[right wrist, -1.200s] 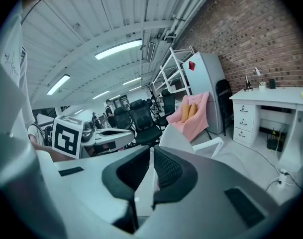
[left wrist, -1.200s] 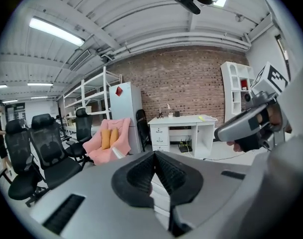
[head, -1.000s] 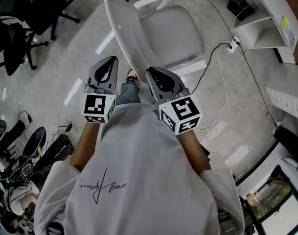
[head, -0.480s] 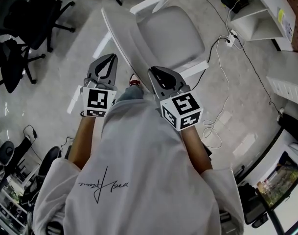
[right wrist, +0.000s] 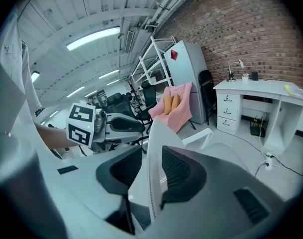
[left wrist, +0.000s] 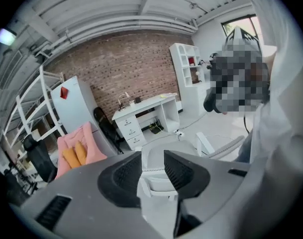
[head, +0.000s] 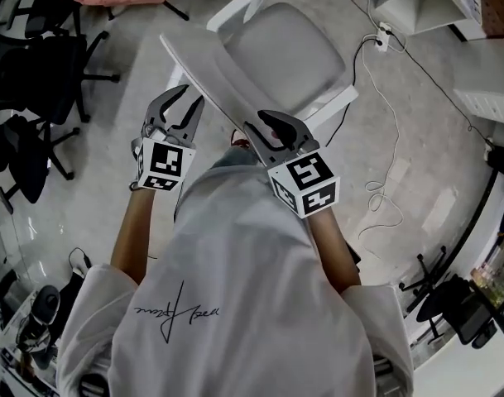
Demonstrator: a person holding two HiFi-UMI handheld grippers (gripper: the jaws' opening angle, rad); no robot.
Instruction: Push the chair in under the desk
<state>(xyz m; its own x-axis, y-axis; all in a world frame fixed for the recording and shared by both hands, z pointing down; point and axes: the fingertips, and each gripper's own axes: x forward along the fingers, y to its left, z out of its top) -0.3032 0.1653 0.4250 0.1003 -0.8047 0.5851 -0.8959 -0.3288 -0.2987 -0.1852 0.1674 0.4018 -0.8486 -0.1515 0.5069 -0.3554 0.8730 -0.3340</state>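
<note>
Jaws just opened, right gripper (head: 266, 126) apparently straddles the chair backrest (head: 194, 64).

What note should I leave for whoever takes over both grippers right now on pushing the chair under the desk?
Left gripper: open, jaws have just been opening, nothing between them; it sits just behind the backrest.
Right gripper: open, jaws have just been opening; they straddle the backrest's edge, not clamped.
Chair: out on the floor, the white desk beyond it, apart.
Done: both grippers are at the backrest.
Left: push the chair in under the desk.
</note>
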